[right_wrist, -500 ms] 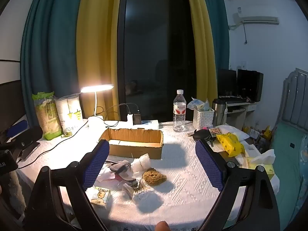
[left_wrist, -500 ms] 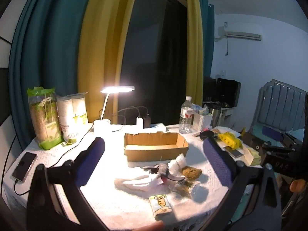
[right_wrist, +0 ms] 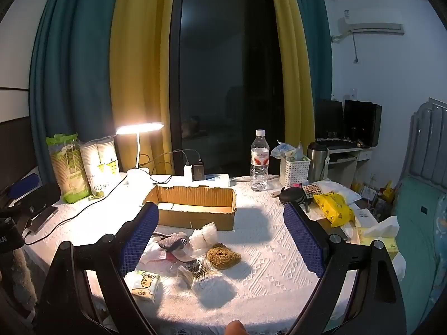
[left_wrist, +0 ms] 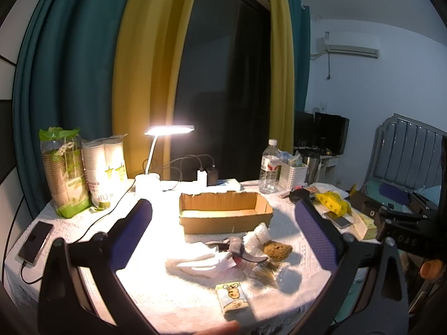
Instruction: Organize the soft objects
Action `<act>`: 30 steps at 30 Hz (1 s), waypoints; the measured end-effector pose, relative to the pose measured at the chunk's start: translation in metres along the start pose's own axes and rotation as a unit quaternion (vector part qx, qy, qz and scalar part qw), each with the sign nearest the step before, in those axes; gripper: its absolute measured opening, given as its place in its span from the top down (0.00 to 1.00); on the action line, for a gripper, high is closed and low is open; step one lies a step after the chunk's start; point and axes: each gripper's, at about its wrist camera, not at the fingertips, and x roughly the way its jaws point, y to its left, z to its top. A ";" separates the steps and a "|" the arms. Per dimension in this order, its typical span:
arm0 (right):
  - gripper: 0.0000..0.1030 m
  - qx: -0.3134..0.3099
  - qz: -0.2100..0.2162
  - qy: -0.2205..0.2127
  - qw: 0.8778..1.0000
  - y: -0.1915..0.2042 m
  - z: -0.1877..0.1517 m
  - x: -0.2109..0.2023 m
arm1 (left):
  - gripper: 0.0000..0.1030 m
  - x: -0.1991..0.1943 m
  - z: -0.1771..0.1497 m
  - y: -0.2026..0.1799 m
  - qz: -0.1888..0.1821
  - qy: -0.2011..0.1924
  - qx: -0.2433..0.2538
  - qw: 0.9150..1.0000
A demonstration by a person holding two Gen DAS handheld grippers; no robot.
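Observation:
An open cardboard box (left_wrist: 226, 212) (right_wrist: 192, 208) stands mid-table. In front of it lies a heap of soft things: a brown sponge (left_wrist: 277, 249) (right_wrist: 223, 255), a grey mesh slipper (left_wrist: 237, 247) (right_wrist: 174, 241), white cloth (left_wrist: 195, 262), crinkled clear bags (right_wrist: 205, 233) and a small tissue pack with a cartoon print (left_wrist: 234, 297) (right_wrist: 145, 282). My left gripper (left_wrist: 223, 237) and right gripper (right_wrist: 222, 237) both hover above the near table edge, open, with nothing between their blue pads. The right one's left finger (right_wrist: 139, 240) hides part of the cloth.
A lit desk lamp (left_wrist: 167, 131), paper cup sleeves (left_wrist: 104, 173) and a phone (left_wrist: 36, 241) are at the left. A water bottle (right_wrist: 259, 164), white basket (right_wrist: 293, 169), yellow pack (right_wrist: 332, 205) and tissue box (right_wrist: 377, 237) crowd the right side.

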 end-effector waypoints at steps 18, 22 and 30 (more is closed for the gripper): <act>0.10 0.000 0.000 0.003 1.000 0.002 -0.002 0.001 | 0.01 -0.002 -0.003 0.002 0.003 0.002 0.000 1.000; 0.10 -0.001 0.000 0.004 1.000 0.002 -0.002 0.001 | 0.01 -0.002 -0.003 0.003 0.003 0.003 0.000 1.000; 0.10 -0.001 0.000 0.005 1.000 0.001 -0.002 0.002 | 0.00 -0.003 -0.004 0.003 0.002 0.004 0.000 1.000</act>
